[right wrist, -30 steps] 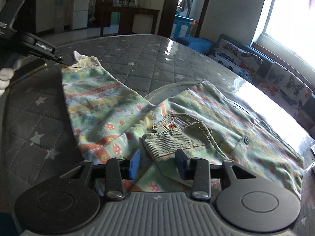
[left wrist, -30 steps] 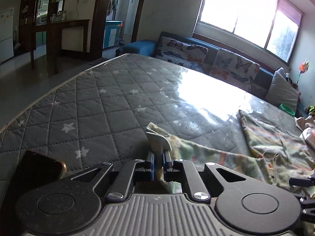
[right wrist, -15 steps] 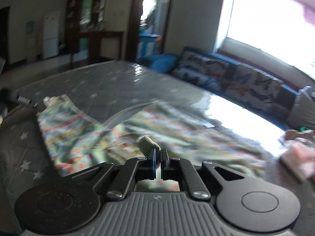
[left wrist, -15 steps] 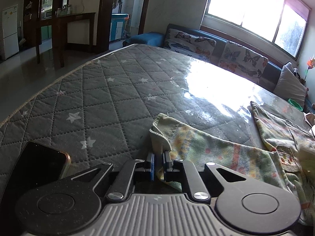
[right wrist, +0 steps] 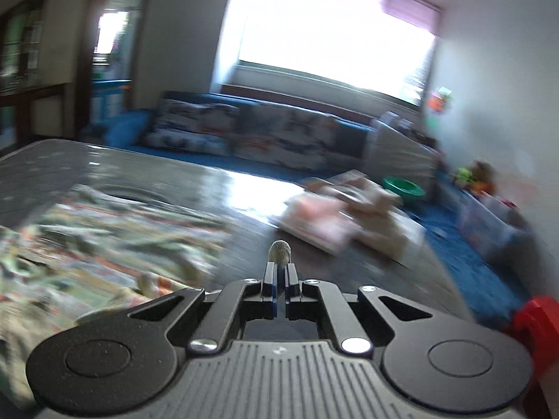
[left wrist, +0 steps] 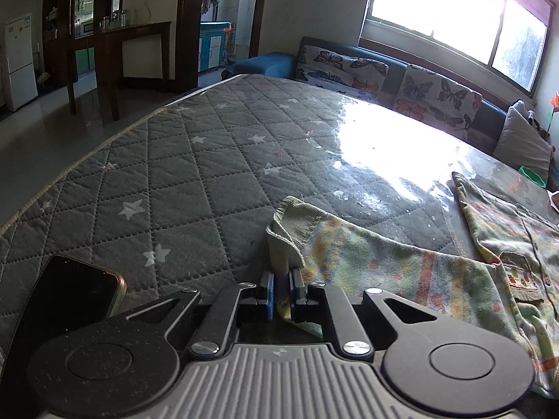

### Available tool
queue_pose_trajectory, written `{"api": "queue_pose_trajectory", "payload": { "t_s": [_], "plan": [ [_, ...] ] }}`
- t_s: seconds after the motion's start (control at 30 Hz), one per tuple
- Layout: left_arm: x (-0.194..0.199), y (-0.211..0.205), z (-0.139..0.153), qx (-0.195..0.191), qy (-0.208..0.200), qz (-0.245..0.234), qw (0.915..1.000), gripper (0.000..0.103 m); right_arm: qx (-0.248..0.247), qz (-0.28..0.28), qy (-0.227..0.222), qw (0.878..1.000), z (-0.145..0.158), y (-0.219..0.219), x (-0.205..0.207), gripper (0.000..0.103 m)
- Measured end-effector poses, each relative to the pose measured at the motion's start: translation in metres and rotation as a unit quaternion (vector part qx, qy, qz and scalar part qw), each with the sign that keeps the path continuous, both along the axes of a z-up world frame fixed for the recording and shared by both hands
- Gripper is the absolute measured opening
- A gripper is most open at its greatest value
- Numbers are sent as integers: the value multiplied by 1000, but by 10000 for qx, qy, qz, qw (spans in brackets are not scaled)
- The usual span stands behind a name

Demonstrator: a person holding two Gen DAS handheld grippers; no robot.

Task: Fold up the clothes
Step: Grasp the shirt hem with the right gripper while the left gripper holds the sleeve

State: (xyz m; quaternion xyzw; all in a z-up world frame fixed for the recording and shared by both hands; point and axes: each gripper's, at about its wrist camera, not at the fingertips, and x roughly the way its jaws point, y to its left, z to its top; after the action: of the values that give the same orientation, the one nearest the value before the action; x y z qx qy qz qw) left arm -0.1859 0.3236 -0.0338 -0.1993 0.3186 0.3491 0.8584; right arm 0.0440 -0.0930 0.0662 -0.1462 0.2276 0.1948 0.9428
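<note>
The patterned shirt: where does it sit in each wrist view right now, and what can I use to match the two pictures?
Left wrist view: the patterned shirt spreads across the lower right, its ribbed cuff pinched by the left gripper.
Right wrist view: the shirt, blurred, fills the lower left; the right gripper pinches a ribbed bit of it.
Shared landmark: the butterfly-print sofa under the window.

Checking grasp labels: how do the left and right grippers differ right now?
Left gripper pinches a sleeve cuff, with much cloth showing; right gripper shows only a small ribbed nub past its tips. The left view is sharp, the right motion-blurred. Both are shut on the patterned shirt.
</note>
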Motion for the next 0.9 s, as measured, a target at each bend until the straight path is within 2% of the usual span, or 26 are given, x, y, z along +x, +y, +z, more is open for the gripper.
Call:
{"api": "queue_pose_trajectory", "payload": {
  "t_s": [0.2, 0.33, 0.4, 0.43, 0.47, 0.53, 0.7, 0.9],
  "plan": [
    [4, -1, 1, 61, 105, -2, 9999, 9, -218, -1083, 142, 9938, -27, -67, 6, 3],
    [7, -2, 1, 112, 174, -8, 9998, 10, -279, -1468, 592, 9870, -55, -90, 17, 3],
    [8, -1, 1, 118, 200, -8, 9997, 10, -241, -1419, 638, 9875, -57, -87, 21, 4],
    [9, 0, 1, 117, 210, -7, 9997, 10, -221, -1393, 660, 9878, -58, -85, 23, 7],
    [9, 0, 1, 126, 225, -12, 9997, 10, -201, -1367, 681, 9881, -59, -84, 26, 16],
    [10, 0, 1, 145, 262, -20, 9996, 11, -161, -1315, 725, 9885, -61, -81, 30, 21],
    [13, 2, 1, 169, 312, -19, 9994, 12, -60, -1184, 834, 9894, -65, -72, 41, 21],
    [14, 2, 1, 165, 334, -27, 9993, 13, 60, -1027, 964, 9900, -69, -63, 54, 30]
  ]
}}
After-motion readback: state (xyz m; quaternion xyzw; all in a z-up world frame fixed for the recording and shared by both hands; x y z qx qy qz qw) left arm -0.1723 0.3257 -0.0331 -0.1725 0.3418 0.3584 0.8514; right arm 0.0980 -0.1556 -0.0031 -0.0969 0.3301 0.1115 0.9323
